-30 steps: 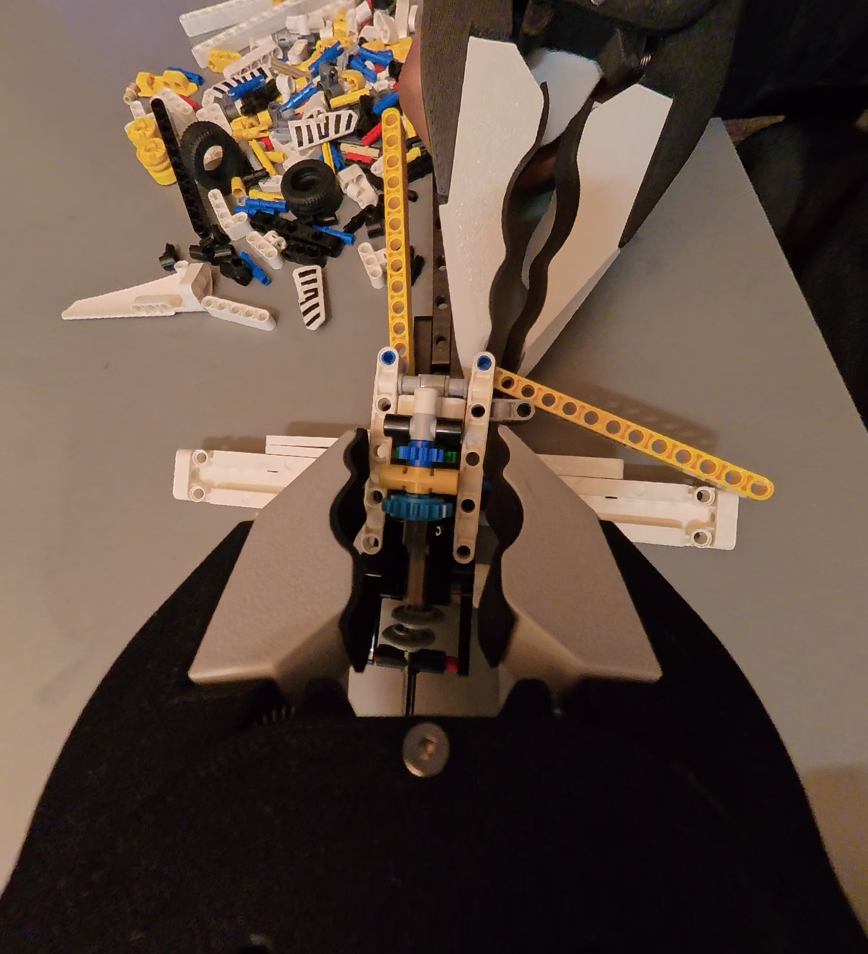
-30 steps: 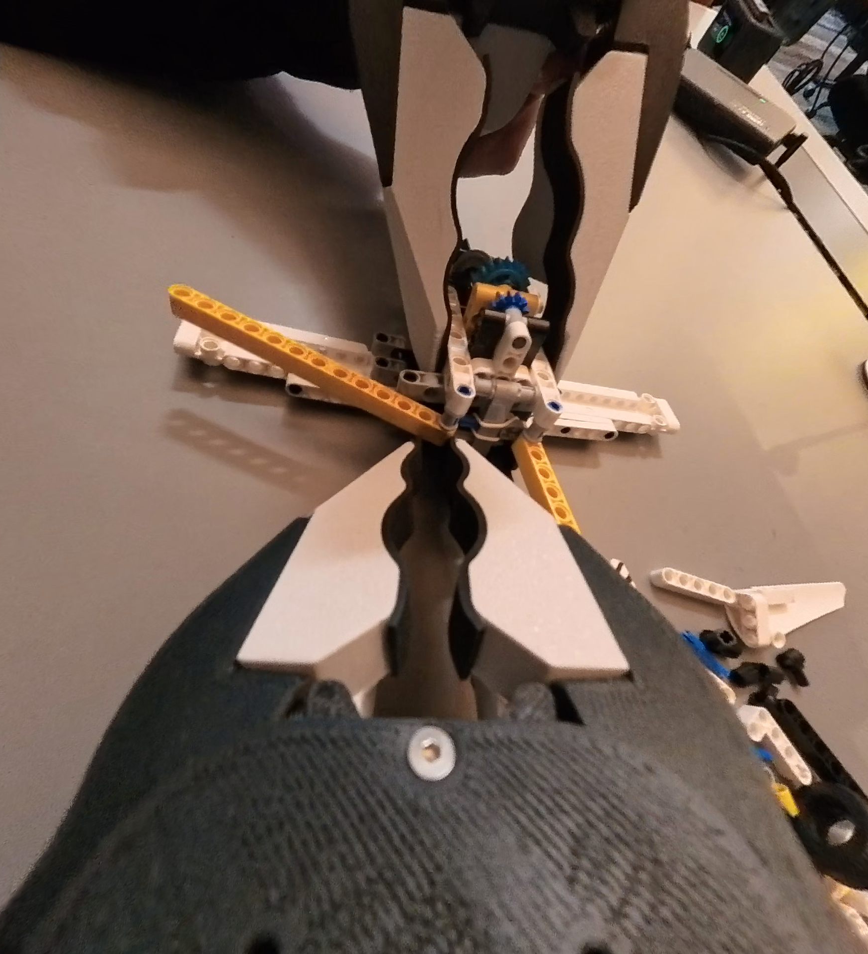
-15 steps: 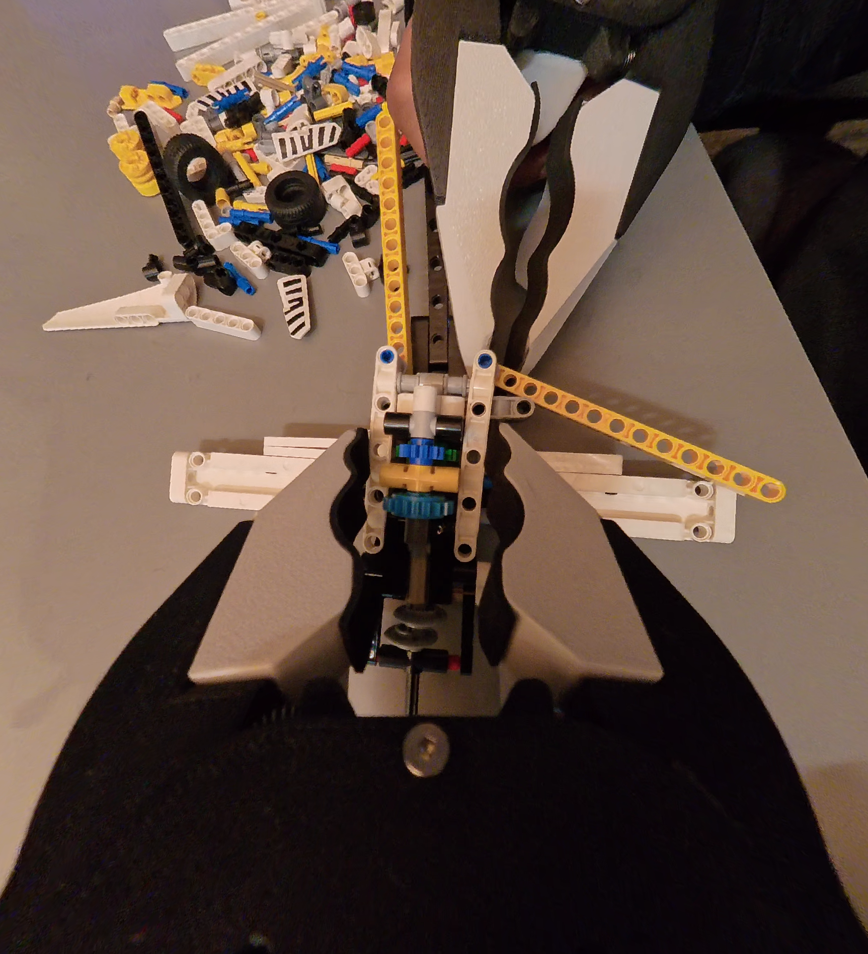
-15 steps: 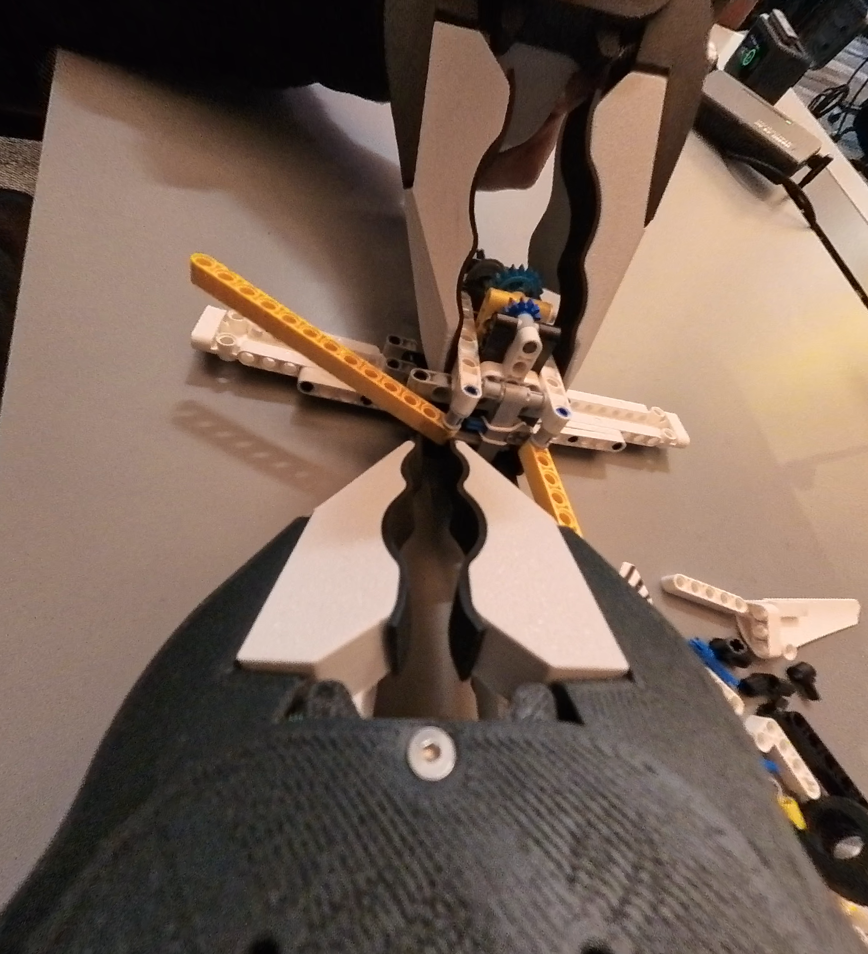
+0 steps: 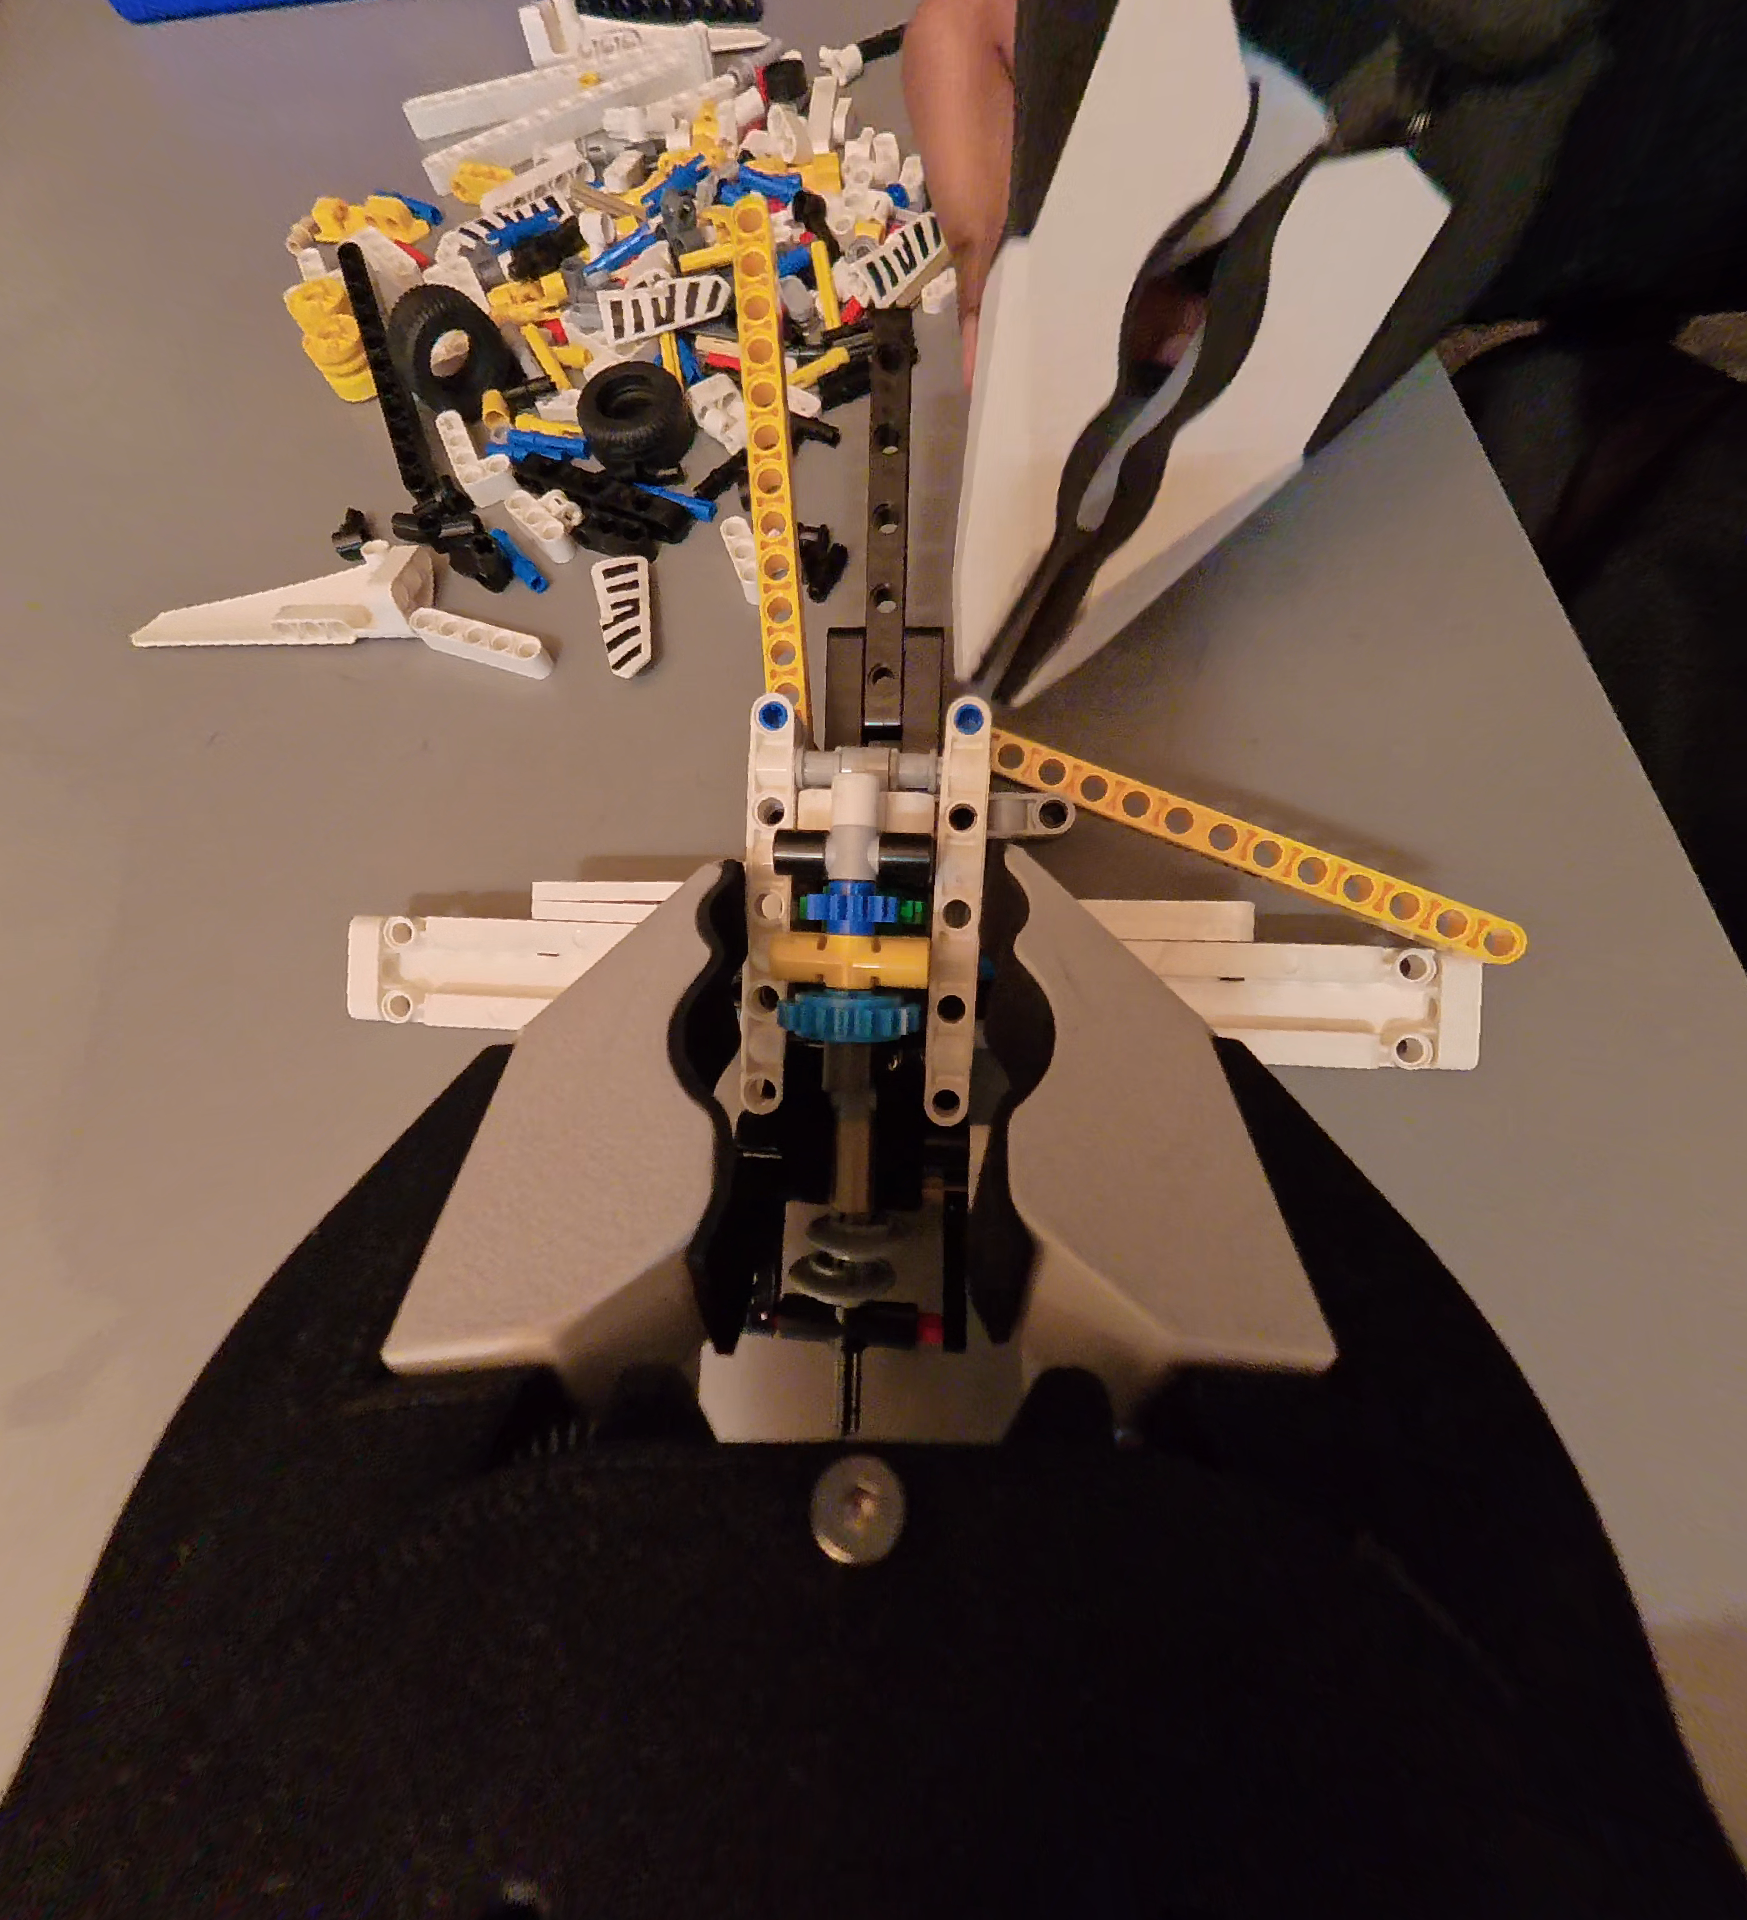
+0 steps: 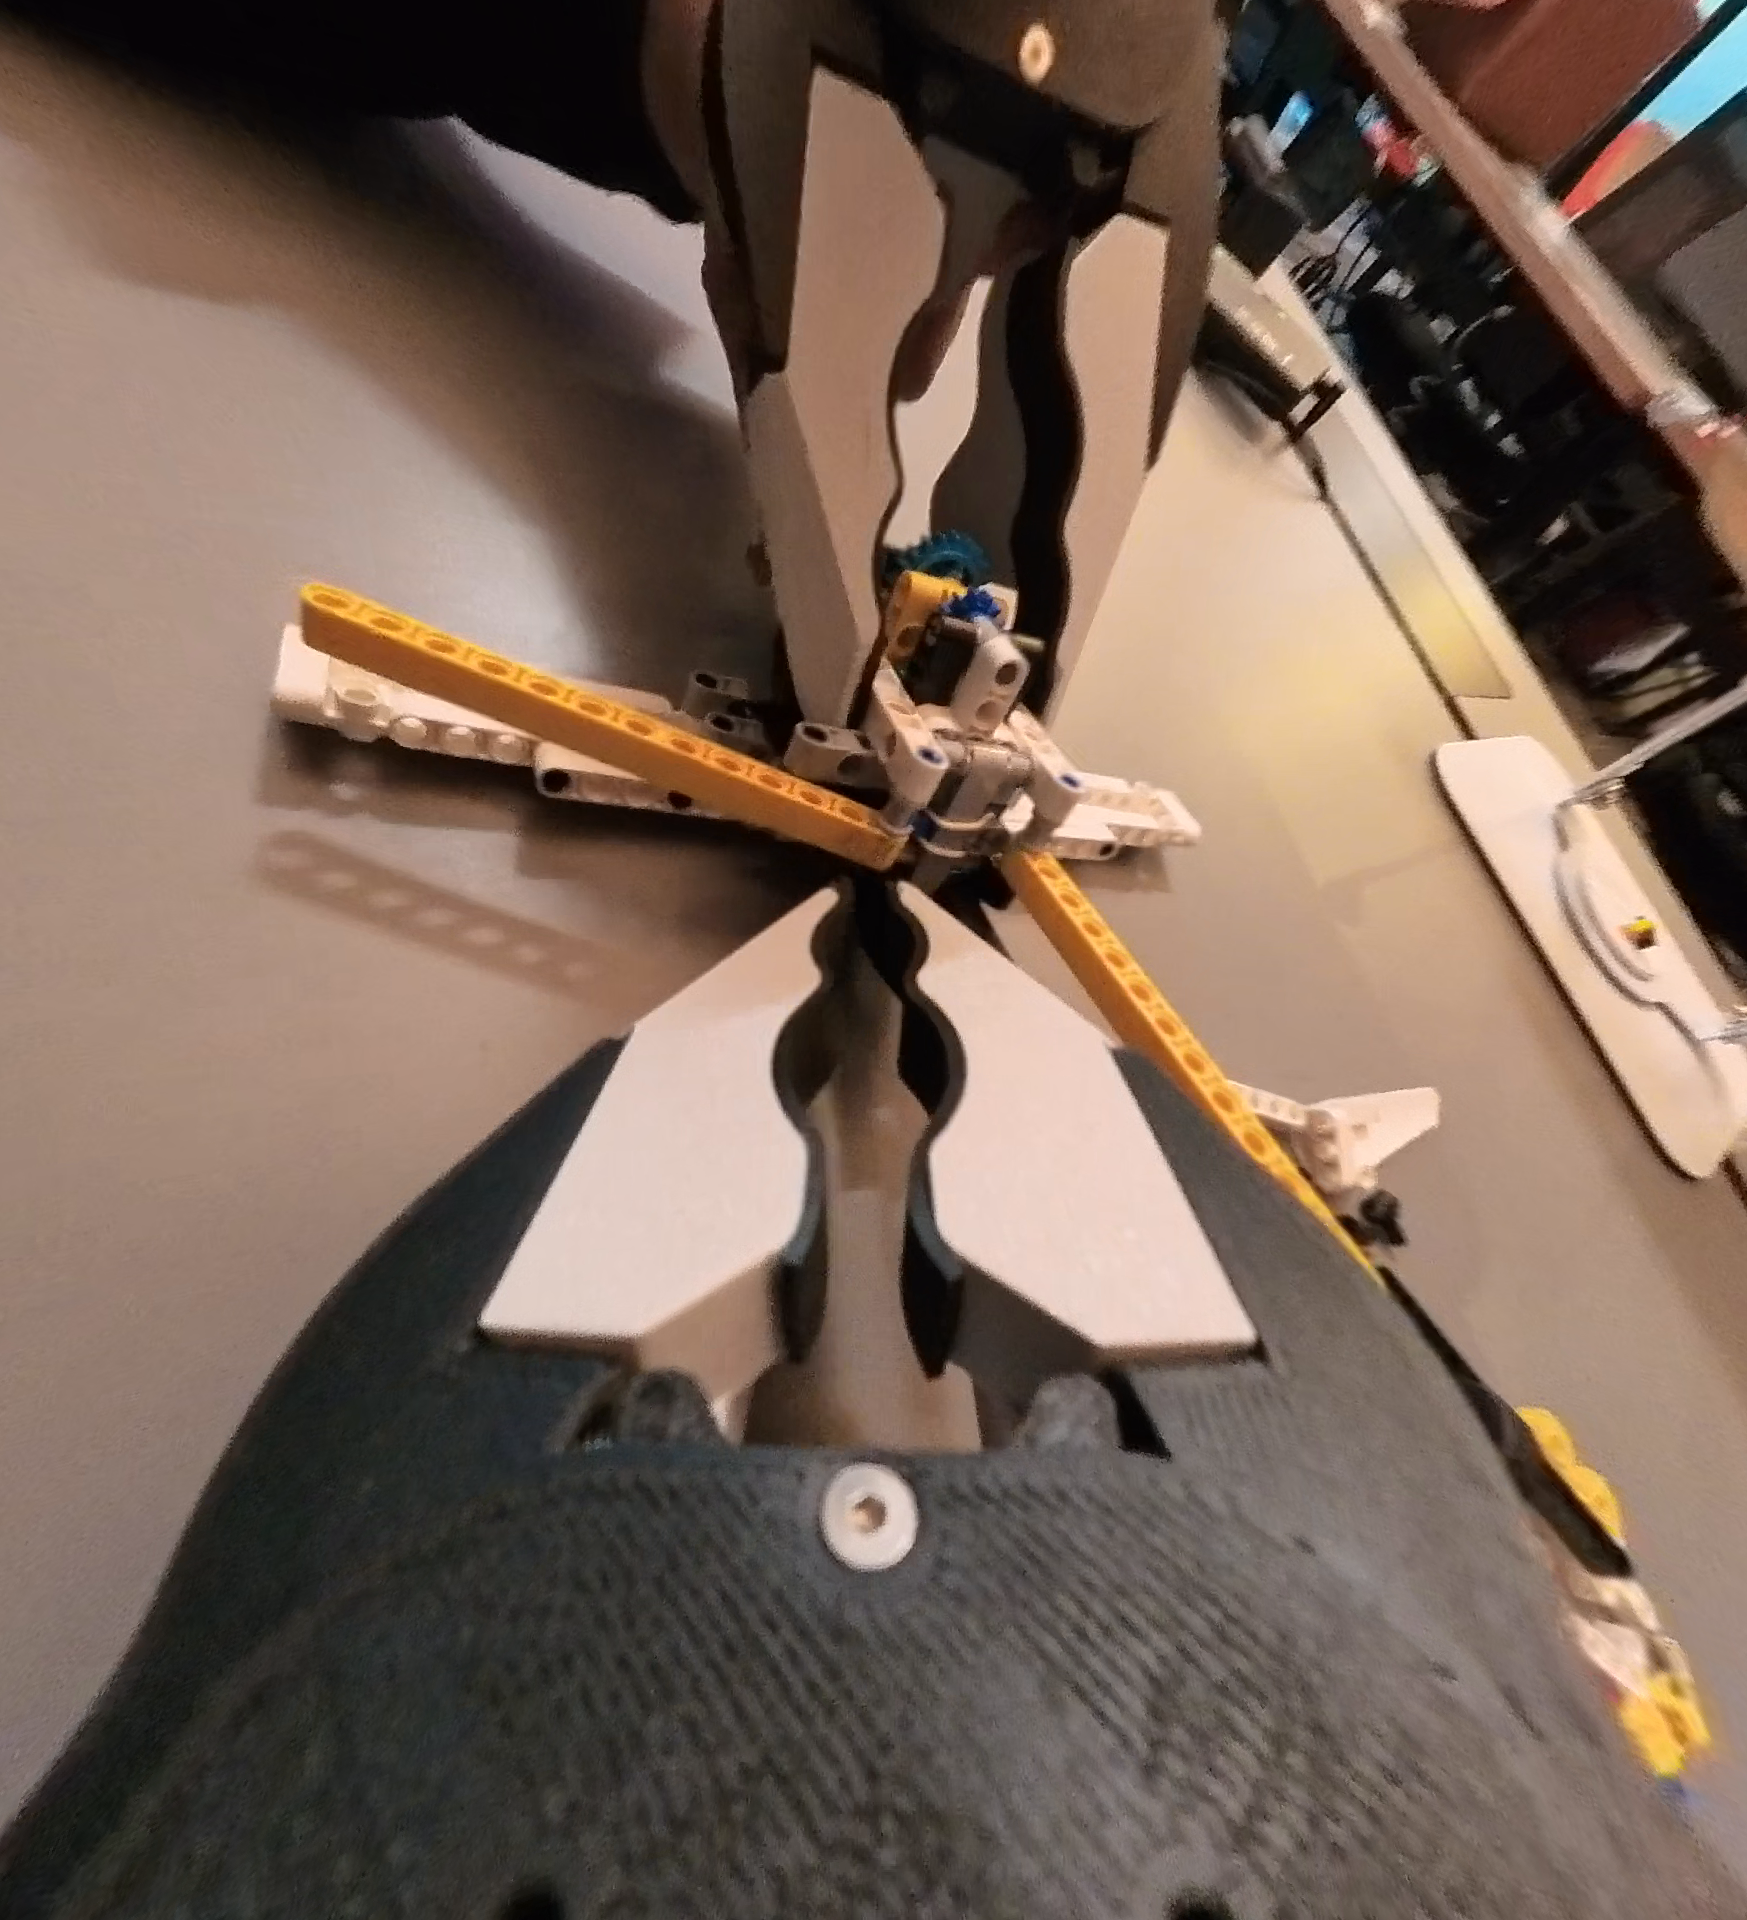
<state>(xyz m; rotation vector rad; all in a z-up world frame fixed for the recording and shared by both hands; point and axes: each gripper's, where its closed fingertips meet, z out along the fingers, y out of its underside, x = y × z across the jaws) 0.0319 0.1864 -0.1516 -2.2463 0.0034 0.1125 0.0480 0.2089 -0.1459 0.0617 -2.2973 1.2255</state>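
On the grey table [image 5: 173,883], my left gripper [image 5: 864,935] clamped the white-framed plastic brick gear assembly [image 5: 864,904]; my right gripper [image 6: 879,894], fingers apparently pressed together on nothing, pointed at its far end, between two long yellow beams [image 6: 588,717].

The brick model [image 5: 853,935] is sitting on the bench [image 5: 121,935], between the left tool's [image 5: 861,914] fingers. Loose pieces [image 5: 620,312] are lying far left (a heap), the right tool [image 5: 994,686] hovering just beyond the model.

White-framed geared brick model [image 5: 861,935] — yellow beams splayed
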